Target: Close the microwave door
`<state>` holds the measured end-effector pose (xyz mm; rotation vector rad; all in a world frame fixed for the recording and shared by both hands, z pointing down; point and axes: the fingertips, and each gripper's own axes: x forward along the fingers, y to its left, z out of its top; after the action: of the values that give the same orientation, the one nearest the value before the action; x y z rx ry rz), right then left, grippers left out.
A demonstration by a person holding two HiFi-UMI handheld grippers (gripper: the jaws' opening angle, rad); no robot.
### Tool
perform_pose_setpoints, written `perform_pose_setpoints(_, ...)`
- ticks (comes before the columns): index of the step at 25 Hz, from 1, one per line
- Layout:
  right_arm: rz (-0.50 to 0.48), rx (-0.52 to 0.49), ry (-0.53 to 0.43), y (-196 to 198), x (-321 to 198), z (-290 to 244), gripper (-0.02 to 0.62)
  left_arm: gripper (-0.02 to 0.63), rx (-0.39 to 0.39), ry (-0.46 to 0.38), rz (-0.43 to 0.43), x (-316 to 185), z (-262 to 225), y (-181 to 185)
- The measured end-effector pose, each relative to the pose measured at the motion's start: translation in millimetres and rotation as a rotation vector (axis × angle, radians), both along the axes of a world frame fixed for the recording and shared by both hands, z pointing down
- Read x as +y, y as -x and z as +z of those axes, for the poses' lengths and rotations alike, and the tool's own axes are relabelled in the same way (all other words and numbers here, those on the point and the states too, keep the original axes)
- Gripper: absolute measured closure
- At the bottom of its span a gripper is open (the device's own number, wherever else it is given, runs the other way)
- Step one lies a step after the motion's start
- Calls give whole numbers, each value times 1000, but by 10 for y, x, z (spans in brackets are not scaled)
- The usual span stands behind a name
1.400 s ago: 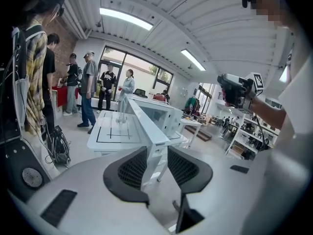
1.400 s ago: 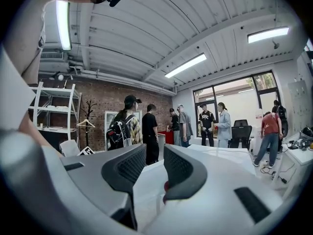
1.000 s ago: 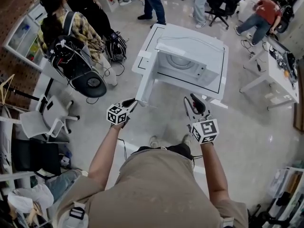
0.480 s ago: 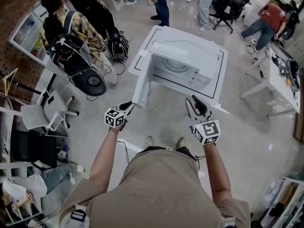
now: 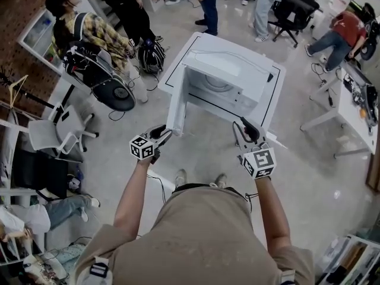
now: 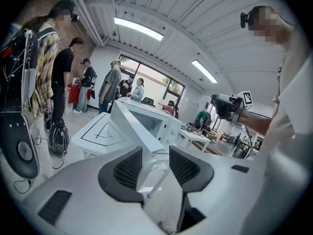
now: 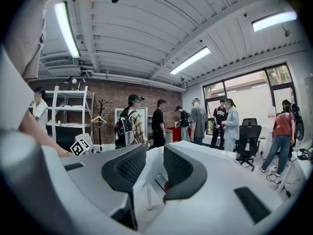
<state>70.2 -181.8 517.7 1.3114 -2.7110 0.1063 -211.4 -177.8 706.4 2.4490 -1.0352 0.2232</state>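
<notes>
The white microwave (image 5: 222,79) sits on a white table (image 5: 270,108), and its door (image 5: 177,103) stands swung out toward me on the left. My left gripper (image 5: 163,134) is just short of the door's free edge. Its jaws have just been opening and stand open. In the left gripper view the door's edge (image 6: 139,138) shows in the gap of the left gripper (image 6: 155,165), and the pads do not press on it. My right gripper (image 5: 243,130) hovers open and empty in front of the table's near right side. The right gripper (image 7: 155,168) points across at the door.
Several people stand beyond the table. A person with a backpack (image 5: 89,58) sits at the left beside a white chair (image 5: 56,132). A black office chair (image 5: 291,2) and a second white table (image 5: 350,94) stand at the right. My feet are on the floor near the table.
The left gripper's jaws have gone from shut to open beside the door's edge. Both grippers have moved a little forward toward the microwave. The door stays swung out.
</notes>
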Motion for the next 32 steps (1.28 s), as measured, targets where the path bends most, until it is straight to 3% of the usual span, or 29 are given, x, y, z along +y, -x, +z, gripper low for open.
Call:
perform_pose_setpoints(11,-31,-10,7,-515,-36,41,480,436,12,20,-83,-46,-13,-550)
perform_pose_setpoints(23,-25,-19,-2,-951,67,59,480,437,2,13,-112,-271,-53,-1077)
perform_pose_setpoints(32,-4,-23,-6,-1165,115,77,480,437,-45,28,-82,-507,-36,-1529)
